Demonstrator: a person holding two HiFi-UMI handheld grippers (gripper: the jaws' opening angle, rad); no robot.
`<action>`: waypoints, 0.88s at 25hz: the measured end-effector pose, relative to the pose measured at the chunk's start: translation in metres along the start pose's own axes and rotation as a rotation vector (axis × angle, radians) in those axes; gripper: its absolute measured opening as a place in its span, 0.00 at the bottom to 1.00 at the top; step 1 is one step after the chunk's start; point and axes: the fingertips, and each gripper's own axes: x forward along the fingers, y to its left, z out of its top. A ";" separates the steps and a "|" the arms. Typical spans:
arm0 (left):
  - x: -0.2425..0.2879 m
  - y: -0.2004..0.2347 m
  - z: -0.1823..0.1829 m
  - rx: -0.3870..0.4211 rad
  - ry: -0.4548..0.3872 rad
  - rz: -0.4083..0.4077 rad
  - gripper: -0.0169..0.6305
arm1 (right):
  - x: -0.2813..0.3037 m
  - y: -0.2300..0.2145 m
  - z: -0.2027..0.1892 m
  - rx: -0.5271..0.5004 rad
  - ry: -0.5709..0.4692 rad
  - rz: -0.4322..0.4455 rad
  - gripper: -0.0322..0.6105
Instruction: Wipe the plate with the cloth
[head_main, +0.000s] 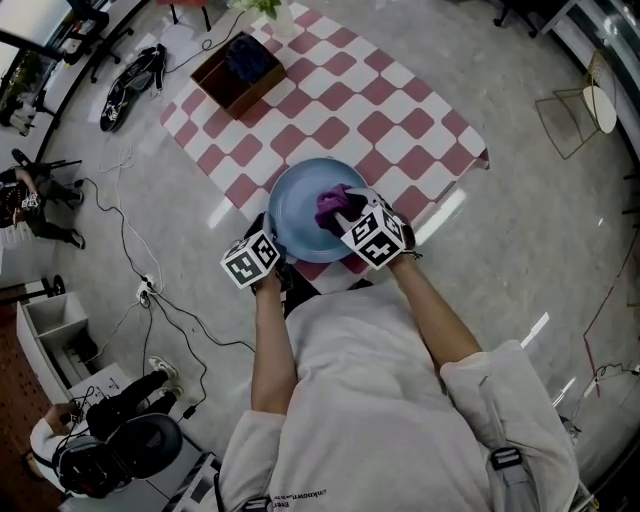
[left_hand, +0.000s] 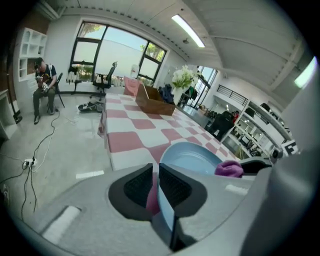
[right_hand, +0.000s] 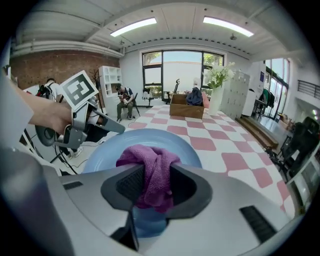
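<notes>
Right gripper view: cloth (right_hand: 150, 161) within right hand-held gripper (right_hand: 156, 184)

Plate (head_main: 295, 205) in left gripper (left_hand: 155, 175) jaws: pale blue, plain. Cloth (head_main: 333, 205) in right gripper (right_hand: 156, 174): magenta-purple. Tablecloth (head_main: 340, 90) beyond both: pinkish-red and white checks. Box (head_main: 238, 100) farther off: brown, contents perhaps dark blue.

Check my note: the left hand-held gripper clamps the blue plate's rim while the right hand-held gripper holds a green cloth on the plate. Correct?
Not quite: the cloth is purple, not green, as the right gripper view shows. The rest holds: the left hand-held gripper clamps the rim of the blue plate, and the right hand-held gripper holds the cloth on it.
</notes>
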 end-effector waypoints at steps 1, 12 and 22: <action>-0.006 0.001 0.007 0.009 -0.043 0.014 0.07 | -0.003 0.000 0.000 0.026 -0.018 -0.002 0.27; -0.054 -0.043 -0.003 0.234 -0.118 -0.143 0.04 | -0.049 0.004 0.002 0.298 -0.218 -0.131 0.27; -0.126 -0.059 -0.026 0.283 -0.147 -0.251 0.04 | -0.128 0.058 -0.007 0.382 -0.346 -0.324 0.27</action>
